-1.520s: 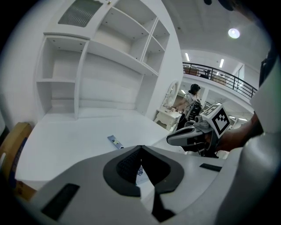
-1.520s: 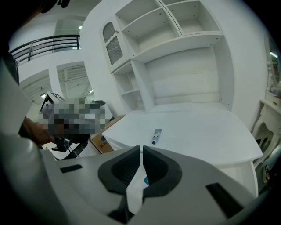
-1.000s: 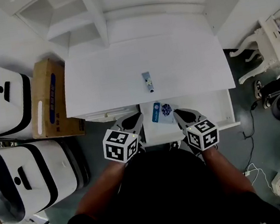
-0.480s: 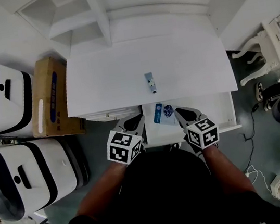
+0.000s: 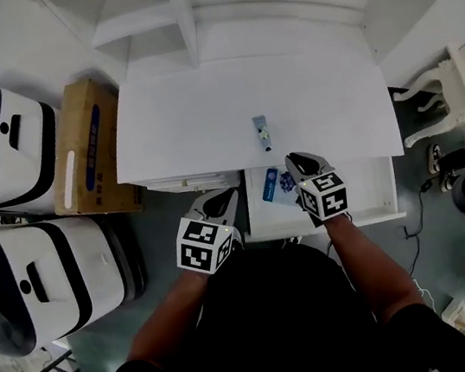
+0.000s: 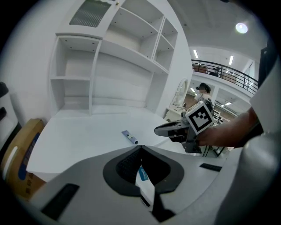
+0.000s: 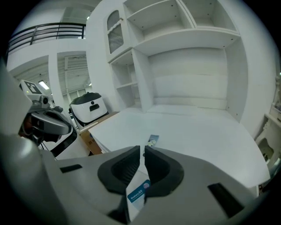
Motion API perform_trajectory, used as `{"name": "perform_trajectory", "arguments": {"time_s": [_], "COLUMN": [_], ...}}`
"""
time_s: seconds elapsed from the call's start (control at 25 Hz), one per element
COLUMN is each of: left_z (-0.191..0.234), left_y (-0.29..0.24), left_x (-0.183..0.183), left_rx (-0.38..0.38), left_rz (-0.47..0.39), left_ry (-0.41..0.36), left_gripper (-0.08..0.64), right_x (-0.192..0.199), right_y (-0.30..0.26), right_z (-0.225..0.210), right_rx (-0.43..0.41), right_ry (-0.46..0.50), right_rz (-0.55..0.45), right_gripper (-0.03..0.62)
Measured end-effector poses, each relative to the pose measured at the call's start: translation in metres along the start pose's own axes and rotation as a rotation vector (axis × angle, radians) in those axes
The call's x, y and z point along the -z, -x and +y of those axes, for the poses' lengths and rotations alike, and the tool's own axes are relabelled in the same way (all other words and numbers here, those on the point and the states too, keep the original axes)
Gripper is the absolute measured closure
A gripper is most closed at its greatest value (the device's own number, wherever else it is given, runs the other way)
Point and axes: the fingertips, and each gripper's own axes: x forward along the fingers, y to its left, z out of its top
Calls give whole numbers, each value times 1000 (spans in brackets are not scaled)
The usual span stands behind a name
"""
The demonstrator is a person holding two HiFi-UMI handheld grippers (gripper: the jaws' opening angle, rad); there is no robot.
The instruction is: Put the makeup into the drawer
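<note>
The tube [image 5: 262, 132] lies on the desk [image 5: 187, 118], not yet in the open drawer [image 5: 360, 188]. The left gripper [image 5: 224, 196] and right gripper [image 5: 299, 159] are pressed together, seemingly empty; the right hangs over the drawer, probably heading for the tube

The head view looks steeply down from high above the person onto the white counter [image 5: 204, 115] and the open drawer [image 5: 364, 190] at its near edge, with the left gripper [image 5: 217, 199] and right gripper [image 5: 303, 161] just below. Each gripper view sits low and close behind its own fingers [image 6: 125, 165], facing across the counter toward the shelves [image 6: 109, 66], and each catches the other gripper at one side. All three share the counter top and the small tube [image 5: 263, 133] lying on it.
</note>
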Motion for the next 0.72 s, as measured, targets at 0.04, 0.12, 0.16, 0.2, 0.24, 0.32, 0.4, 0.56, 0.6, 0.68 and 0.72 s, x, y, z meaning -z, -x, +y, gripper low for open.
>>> {"name": "perform_trajectory", "arguments": {"time_s": [0.04,0.12,0.16,0.2,0.24,0.32,0.4,0.56,0.6,0.68,0.72], "left_z": [3,8,10,12,15,18,20,24,24,26,28], "left_y": [2,4,6,7,8,11,13,18,19,23,25], "left_x": [1,5,7,8,9,10,12,19,21,25,26], "left_rx": [-5,-13,-16,-20,-25,-34,-38,-40,-39,-41,-45], "left_rz": [0,3,5,5,3,-2,-3,2,6,11,12], "left_ry": [4,15,20,24,28,38,51,69,69,70,74], "left_gripper": [549,549,549,549,549,549,549,549,549,549,549], "right_x": [1,5,7,9,11,16,21,27,27,26,26], "right_y": [-9,-26,-35,-44,-52,-68,-82,-107,-112,-118,-121], "right_z": [0,2,2,2,2,-1,-5,-11,-13,-16,-18], "right_rx": [2,3,1,-1,-2,5,19,39,46,65,73], "right_ry": [7,16,20,22,21,8,-8,-20,-23,-23,-22], "right_rz": [15,47,63,79,96,129,165,224,232,244,252], "right_gripper": [560,560,553,526,492,471,462,440,436,431,431]}}
